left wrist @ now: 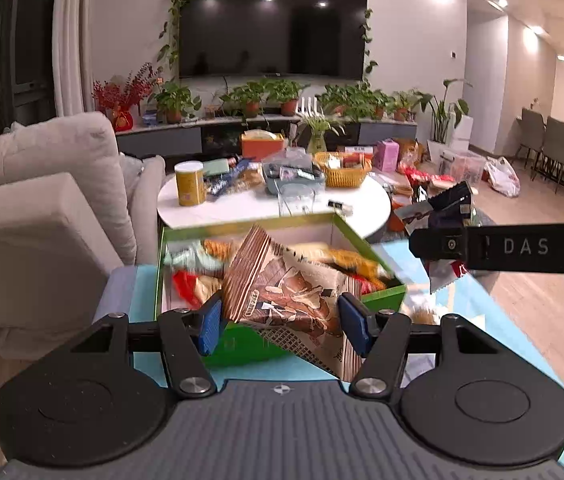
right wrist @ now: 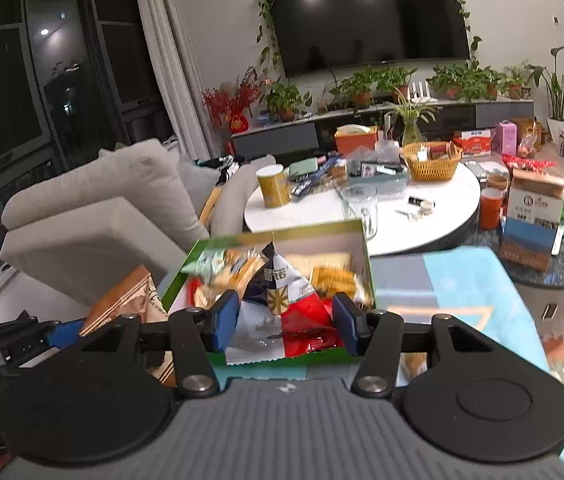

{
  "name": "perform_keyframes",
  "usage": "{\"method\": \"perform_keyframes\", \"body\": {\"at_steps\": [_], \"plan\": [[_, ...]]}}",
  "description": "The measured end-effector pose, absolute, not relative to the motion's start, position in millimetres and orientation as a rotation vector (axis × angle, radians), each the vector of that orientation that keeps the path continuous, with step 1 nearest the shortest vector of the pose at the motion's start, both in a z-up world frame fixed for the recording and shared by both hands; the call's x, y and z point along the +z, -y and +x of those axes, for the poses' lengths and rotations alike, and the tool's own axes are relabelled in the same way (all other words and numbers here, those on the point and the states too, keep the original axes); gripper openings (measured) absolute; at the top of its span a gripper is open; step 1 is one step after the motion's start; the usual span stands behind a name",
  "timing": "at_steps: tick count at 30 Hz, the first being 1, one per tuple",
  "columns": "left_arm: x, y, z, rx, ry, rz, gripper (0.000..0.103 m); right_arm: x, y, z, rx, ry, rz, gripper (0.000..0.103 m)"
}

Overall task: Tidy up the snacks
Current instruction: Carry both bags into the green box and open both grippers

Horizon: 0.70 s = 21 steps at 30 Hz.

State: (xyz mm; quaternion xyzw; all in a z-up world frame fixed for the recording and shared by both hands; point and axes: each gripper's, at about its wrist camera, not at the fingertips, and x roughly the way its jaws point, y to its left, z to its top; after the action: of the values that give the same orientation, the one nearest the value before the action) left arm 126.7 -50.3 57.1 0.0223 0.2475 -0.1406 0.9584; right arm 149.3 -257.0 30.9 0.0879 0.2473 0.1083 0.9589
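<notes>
A green box (left wrist: 386,294) full of snack packets sits on a light blue mat; it also shows in the right wrist view (right wrist: 197,250). My left gripper (left wrist: 282,320) is shut on a brown snack bag (left wrist: 282,292) and holds it over the box's near edge. My right gripper (right wrist: 286,320) is shut on a red, white and dark blue snack packet (right wrist: 286,312), held above the box. In the left wrist view the right gripper (left wrist: 438,240) enters from the right with its packet (left wrist: 442,208). The brown bag (right wrist: 121,300) shows at the left of the right wrist view.
A round white table (left wrist: 249,208) beyond the box holds a yellow canister (left wrist: 189,182), a yellow basket (left wrist: 344,168), a glass (right wrist: 358,204) and loose snacks. A grey sofa (left wrist: 41,208) stands left. Cartons (right wrist: 534,216) sit on a dark round table to the right.
</notes>
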Motion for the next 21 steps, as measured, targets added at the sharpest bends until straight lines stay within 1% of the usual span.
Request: {"method": "perform_keyframes", "body": {"at_steps": [2,3,4,8,11,12,13,14,17,18,19,21], "plan": [[64.5,52.8,137.1,-0.285,-0.479,0.036,0.055,36.1,257.4,160.2,0.222,-0.490,0.177,0.059],[66.6,53.3,141.1,-0.285,-0.468,0.031,0.045,38.0,257.6,163.4,0.224,-0.484,0.176,0.059],[69.0,55.0,146.7,-0.288,-0.462,0.024,0.043,40.0,257.2,167.8,0.225,-0.478,0.173,0.059],[70.4,60.7,174.7,-0.287,-0.444,-0.005,0.043,40.6,253.7,191.7,0.215,-0.478,0.149,0.059],[62.4,61.9,184.4,-0.257,-0.468,0.004,0.043,32.7,254.1,203.4,0.213,-0.496,0.148,0.059],[57.8,57.6,182.0,-0.270,-0.470,-0.010,0.044,28.8,256.1,202.1,0.215,-0.499,0.152,0.059],[51.3,52.4,179.3,-0.286,-0.488,-0.031,0.050,23.1,258.8,202.8,0.217,-0.509,0.158,0.059],[45.2,48.7,177.4,-0.293,-0.518,-0.048,0.054,17.5,260.7,203.7,0.213,-0.523,0.165,0.059],[15.0,52.2,168.4,-0.351,-0.615,-0.018,0.060,4.6,261.6,203.9,0.208,-0.545,0.171,0.059],[2.4,58.0,164.8,-0.384,-0.639,0.025,0.067,2.3,260.4,204.2,0.209,-0.551,0.170,0.059],[-8.5,64.8,162.7,-0.405,-0.661,0.072,0.069,0.0,260.0,204.9,0.209,-0.561,0.169,0.059],[-28.9,82.0,162.8,-0.410,-0.717,0.176,0.069,-3.9,261.0,204.4,0.208,-0.580,0.173,0.059]]}}
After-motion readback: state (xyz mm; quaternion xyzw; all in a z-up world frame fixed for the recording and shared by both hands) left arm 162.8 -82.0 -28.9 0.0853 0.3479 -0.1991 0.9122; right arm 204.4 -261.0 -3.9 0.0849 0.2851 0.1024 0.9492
